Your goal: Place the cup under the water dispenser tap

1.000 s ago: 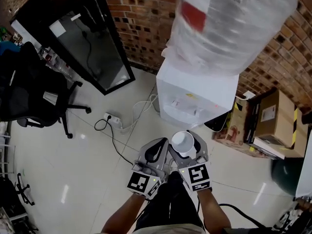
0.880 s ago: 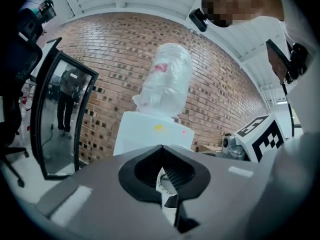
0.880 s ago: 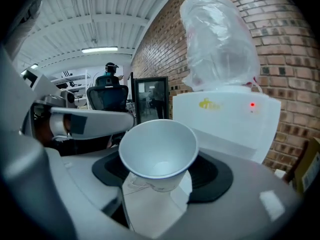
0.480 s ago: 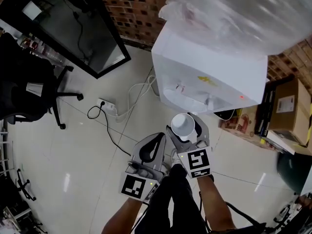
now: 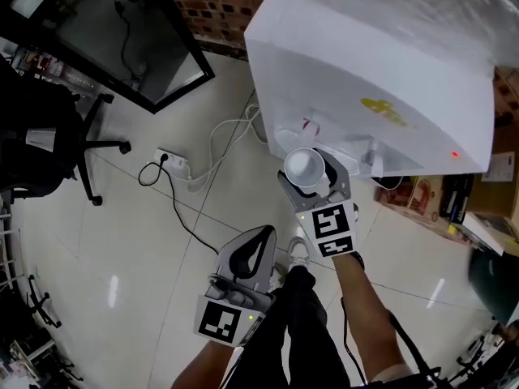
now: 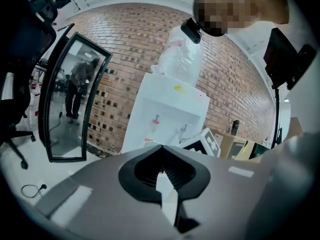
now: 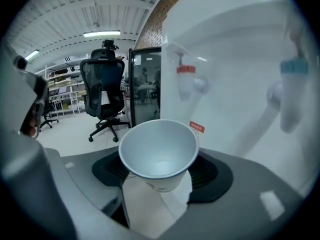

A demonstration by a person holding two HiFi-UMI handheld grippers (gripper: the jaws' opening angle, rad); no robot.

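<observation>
My right gripper point(image 5: 309, 174) is shut on a white paper cup point(image 5: 305, 168), which stands upright and empty between its jaws. In the right gripper view the cup point(image 7: 159, 151) sits just in front of the white water dispenser point(image 7: 240, 84). It is below the red tap point(image 7: 186, 79), touching neither that nor the blue tap point(image 7: 292, 84). My left gripper point(image 5: 251, 254) hangs lower and further back with its jaws shut on nothing. Its view shows the dispenser point(image 6: 165, 119) from a distance.
A big water bottle tops the dispenser point(image 5: 381, 79). A power strip with cables point(image 5: 170, 164) lies on the tiled floor to its left. A black office chair point(image 5: 40, 152) and a dark glass panel point(image 5: 105, 39) stand at left. Cardboard boxes point(image 5: 422, 197) sit at right.
Both grippers have sunk. The right one has carried the cup forward to the dispenser's tap recess, while the left has dropped back toward the person's legs.
</observation>
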